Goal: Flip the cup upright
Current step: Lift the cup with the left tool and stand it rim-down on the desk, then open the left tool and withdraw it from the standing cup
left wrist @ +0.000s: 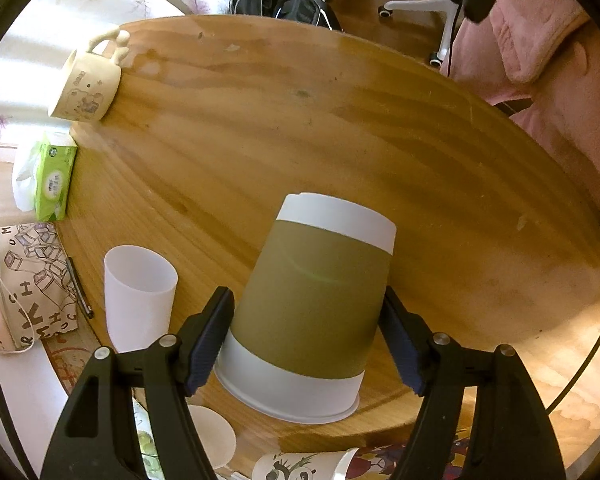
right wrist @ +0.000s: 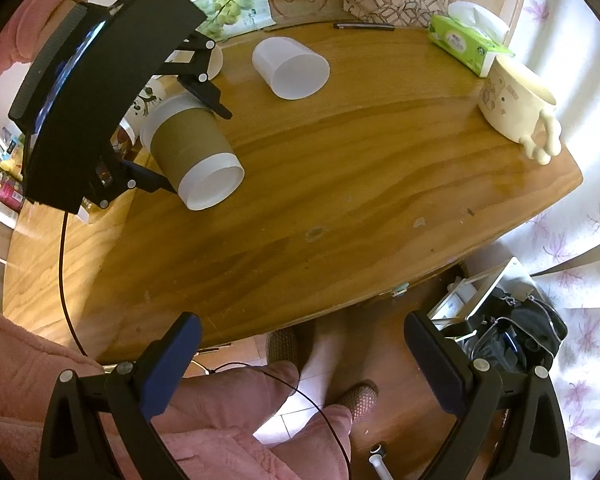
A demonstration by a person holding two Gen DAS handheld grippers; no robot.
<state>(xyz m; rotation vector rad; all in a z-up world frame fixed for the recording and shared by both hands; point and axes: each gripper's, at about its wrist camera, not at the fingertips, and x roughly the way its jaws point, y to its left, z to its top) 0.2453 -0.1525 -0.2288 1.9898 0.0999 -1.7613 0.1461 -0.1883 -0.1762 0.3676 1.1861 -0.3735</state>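
The left gripper (left wrist: 304, 340) straddles the paper cup (left wrist: 312, 300), one pad at each side of its brown sleeve. The pad at nine o'clock presses the cup wall; the pad at three o'clock sits right at the sleeve's edge, and whether it truly clamps I cannot tell. The cup stands upside down, wide rim on the wooden table (left wrist: 340, 120), and leans a little. In the right wrist view the same cup (right wrist: 192, 152) shows its recessed base toward the camera, between the black fingers.

The right gripper (right wrist: 300, 364) hangs off the table's near edge with its jaws spread wide and nothing between them.

At nine o'clock from the paper cup stands a white plastic cup (left wrist: 138, 296). At eleven o'clock, near the far rim, sits a cream mug (left wrist: 86, 86), and a green tissue pack (left wrist: 54, 178) lies at ten.
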